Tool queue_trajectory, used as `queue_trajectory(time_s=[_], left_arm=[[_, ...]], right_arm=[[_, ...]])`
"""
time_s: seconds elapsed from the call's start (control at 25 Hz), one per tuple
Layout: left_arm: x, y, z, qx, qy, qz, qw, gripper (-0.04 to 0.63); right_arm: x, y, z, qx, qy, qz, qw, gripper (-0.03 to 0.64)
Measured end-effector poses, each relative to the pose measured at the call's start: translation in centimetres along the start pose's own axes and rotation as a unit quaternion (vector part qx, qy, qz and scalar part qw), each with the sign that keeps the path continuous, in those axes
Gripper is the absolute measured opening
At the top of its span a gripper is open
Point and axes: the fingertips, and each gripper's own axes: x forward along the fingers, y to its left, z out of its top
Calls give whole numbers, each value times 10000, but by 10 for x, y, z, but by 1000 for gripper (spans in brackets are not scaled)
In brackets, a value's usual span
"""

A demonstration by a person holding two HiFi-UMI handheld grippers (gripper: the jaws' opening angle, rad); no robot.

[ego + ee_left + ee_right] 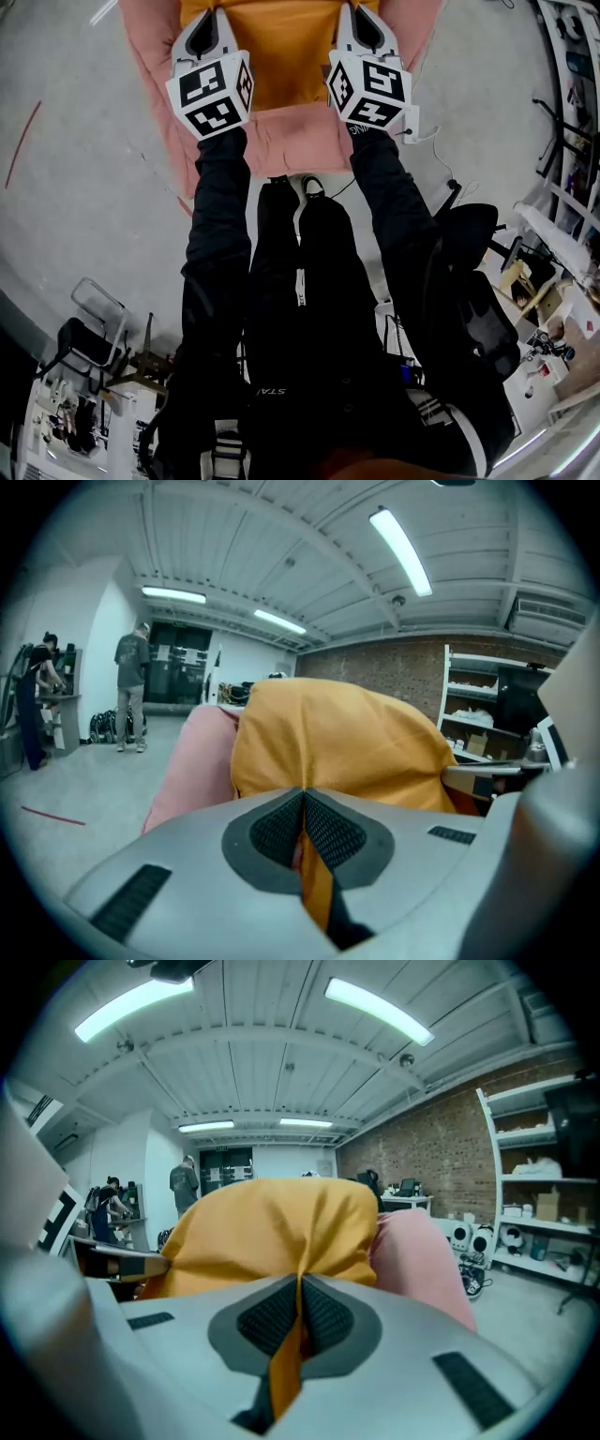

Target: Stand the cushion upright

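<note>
The orange cushion [281, 47] sits in the pink soft seat [281, 141] on the grey floor [84, 187]. The left gripper [303, 829] and right gripper [298, 1321] each pinch its cloth. A brick wall [441, 1138] stands behind the seat.

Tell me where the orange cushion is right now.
The orange cushion is at the top centre of the head view, framed by the pink beanbag, its fabric pinched by the left gripper and right gripper.
</note>
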Motion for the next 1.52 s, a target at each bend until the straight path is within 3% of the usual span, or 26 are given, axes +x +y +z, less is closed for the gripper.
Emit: queue_trajectory(time_s=[0.16,0.28,0.48,0.72,0.96,1.16,1.4,1.52], left_arm=[[23,8,-57,224,589,-104,9980,5],[28,4,-81,307,695,-259,9968,5],[35,-5,-101,292,958,-302,9945,6],[21,2,-103,343,1087,-213,9932,65],[-37,-5,-67,142,910,-70,9957,77],[-117,-32,-16,-78,636,112,9979,33],[-222,-69,59,-639,299,183,9973,0],[-268,-91,103,-703,20,127,9974,0]], right_arm=[[18,-2,-64,-215,758,113,9968,18],[21,-11,-97,-220,1101,102,9936,18],[21,-25,-111,-268,1442,-32,9892,49],[6,-27,-108,-143,1646,68,9862,150],[-48,-23,-64,23,1319,256,9909,168],[-125,0,-1,-146,972,623,9932,29],[-221,48,96,-238,458,1299,9902,12],[-265,69,146,-292,99,1643,9859,12]])
